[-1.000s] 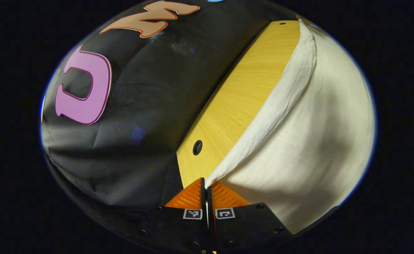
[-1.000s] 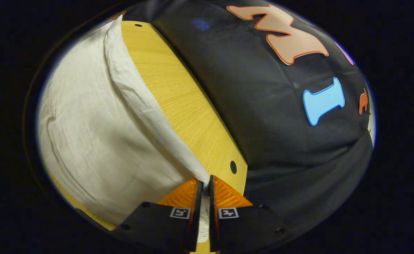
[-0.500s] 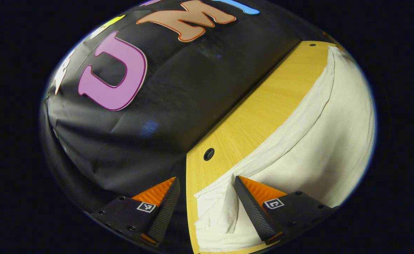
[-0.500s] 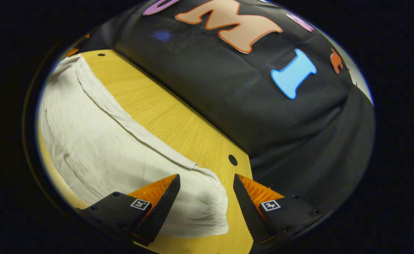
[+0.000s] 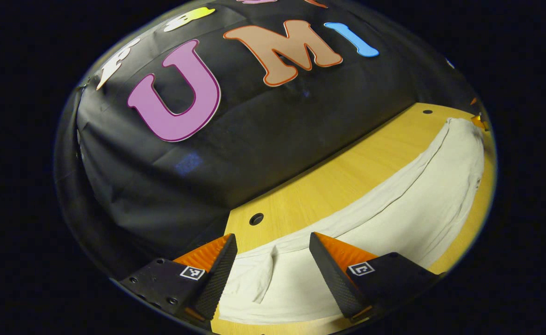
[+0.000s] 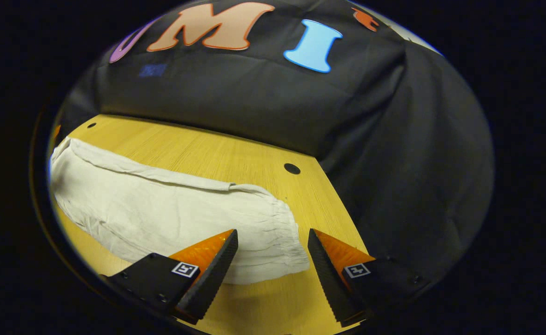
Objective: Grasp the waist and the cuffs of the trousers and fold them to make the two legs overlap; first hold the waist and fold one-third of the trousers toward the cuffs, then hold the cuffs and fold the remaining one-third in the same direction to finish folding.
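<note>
Both grippers were wide open w/ nothing between the fingers. Left gripper [image 5: 273, 260] sat at the bottom centre of the left gripper view, fingers spread either side of one end of the trousers [image 5: 394, 204]; that end looked flat w/ a small fold in it, prob the cuffs, but can't tell for sure. Right gripper [image 6: 273, 256] sat at the bottom centre of the right gripper view, jaws just as far apart, over the gathered, elasticated end, which looked like the waist [image 6: 277, 232].

Trousers lay flat on the table [image 6: 217, 153] as one long narrow strip, running from the lower centre to the right edge of the left gripper view, and from the lower centre to the left edge of the right gripper view. A seam or folded edge ran along the far side.

Progress, as I read it: legs looked stacked one on the other, so the lengthwise fold seemed done. Strip lay at full length, so neither third-fold had begun. Left to do: grab waist, fold a third toward cuffs, then cuffs over.
</note>
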Available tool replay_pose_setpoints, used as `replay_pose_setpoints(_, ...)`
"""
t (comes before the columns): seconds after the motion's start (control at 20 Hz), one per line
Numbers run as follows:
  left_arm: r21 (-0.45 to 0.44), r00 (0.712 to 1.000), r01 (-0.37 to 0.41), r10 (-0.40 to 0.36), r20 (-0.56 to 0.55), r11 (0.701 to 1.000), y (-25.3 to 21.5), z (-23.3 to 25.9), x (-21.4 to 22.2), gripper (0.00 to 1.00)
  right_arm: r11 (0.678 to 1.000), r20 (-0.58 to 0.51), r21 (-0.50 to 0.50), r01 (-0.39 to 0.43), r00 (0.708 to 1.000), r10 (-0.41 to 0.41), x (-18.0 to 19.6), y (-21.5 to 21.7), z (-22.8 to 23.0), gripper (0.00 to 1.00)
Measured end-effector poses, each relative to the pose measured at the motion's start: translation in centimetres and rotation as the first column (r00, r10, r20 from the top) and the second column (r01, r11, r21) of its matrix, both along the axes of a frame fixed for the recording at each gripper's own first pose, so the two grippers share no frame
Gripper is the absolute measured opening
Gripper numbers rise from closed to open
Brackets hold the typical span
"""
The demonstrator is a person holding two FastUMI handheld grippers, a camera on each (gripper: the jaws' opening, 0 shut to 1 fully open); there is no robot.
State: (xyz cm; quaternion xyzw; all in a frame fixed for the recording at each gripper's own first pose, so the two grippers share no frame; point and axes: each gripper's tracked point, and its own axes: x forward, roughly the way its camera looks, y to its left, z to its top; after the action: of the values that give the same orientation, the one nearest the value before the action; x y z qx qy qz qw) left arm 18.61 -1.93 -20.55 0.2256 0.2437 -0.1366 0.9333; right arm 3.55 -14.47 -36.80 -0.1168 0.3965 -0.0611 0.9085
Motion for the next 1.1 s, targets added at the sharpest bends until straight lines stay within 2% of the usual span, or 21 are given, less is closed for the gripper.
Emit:
replay_pose_setpoints(0.15, -0.054, 1.000, 0.013, -0.013, 0.013, 0.998, -2.1, 0.9, -1.1, 0.95, 0.987, -0.005, 0.098, 0.126, 0.992, -0.127, -0.5, -1.5, -0.5, 0.98)
replay_pose_setpoints(0.2, -0.081, 1.000, 0.012, -0.011, 0.011, 0.997, -2.7, 1.2, -1.4, 0.95, 0.978, -0.017, 0.125, 0.168, 0.986, -0.167, -0.9, -2.0, -0.8, 1.00)
replay_pose_setpoints(0.4, -0.164, 1.000, -0.014, 0.013, -0.005, 0.986, -3.8, 1.9, -2.0, 0.95, 0.928, -0.089, 0.219, 0.300, 0.954, -0.287, -2.4, -3.1, -2.8, 0.98)
replay_pose_setpoints(0.65, -0.176, 0.998, -0.058, 0.056, -0.014, 0.983, -3.5, 2.3, -2.7, 0.96, 0.836, -0.190, 0.336, 0.433, 0.901, -0.391, -3.4, -3.1, -5.3, 0.99)
replay_pose_setpoints(0.85, -0.169, 0.997, -0.081, 0.079, -0.019, 0.982, -3.2, 2.7, -3.7, 0.96, 0.755, -0.278, 0.409, 0.512, 0.858, -0.431, -3.6, -2.6, -6.9, 0.97)
replay_pose_setpoints(0.9, -0.168, 0.996, -0.086, 0.083, -0.020, 0.982, -3.3, 2.7, -3.7, 0.96, 0.745, -0.263, 0.421, 0.517, 0.856, -0.445, -3.1, -3.0, -7.0, 0.86)
replay_pose_setpoints(0.95, -0.165, 0.996, -0.090, 0.088, -0.022, 0.982, -3.3, 2.8, -3.9, 0.96, 0.734, -0.275, 0.430, 0.526, 0.851, -0.448, -3.1, -3.1, -7.2, 0.91)
replay_pose_setpoints(1.0, -0.163, 0.996, -0.094, 0.092, -0.022, 0.982, -3.4, 2.8, -4.0, 0.91, 0.731, -0.288, 0.428, 0.532, 0.847, -0.448, -3.3, -3.4, -7.6, 0.70)
replay_pose_setpoints(1.05, -0.162, 0.995, -0.099, 0.096, -0.023, 0.982, -3.5, 2.8, -4.2, 0.96, 0.727, -0.280, 0.438, 0.529, 0.849, -0.449, -3.2, -3.6, -7.7, 0.65)
replay_pose_setpoints(1.1, -0.161, 0.995, -0.104, 0.101, -0.025, 0.982, -3.5, 2.8, -4.3, 0.96, 0.713, -0.301, 0.457, 0.532, 0.847, -0.439, -3.5, -3.1, -7.5, 0.57)
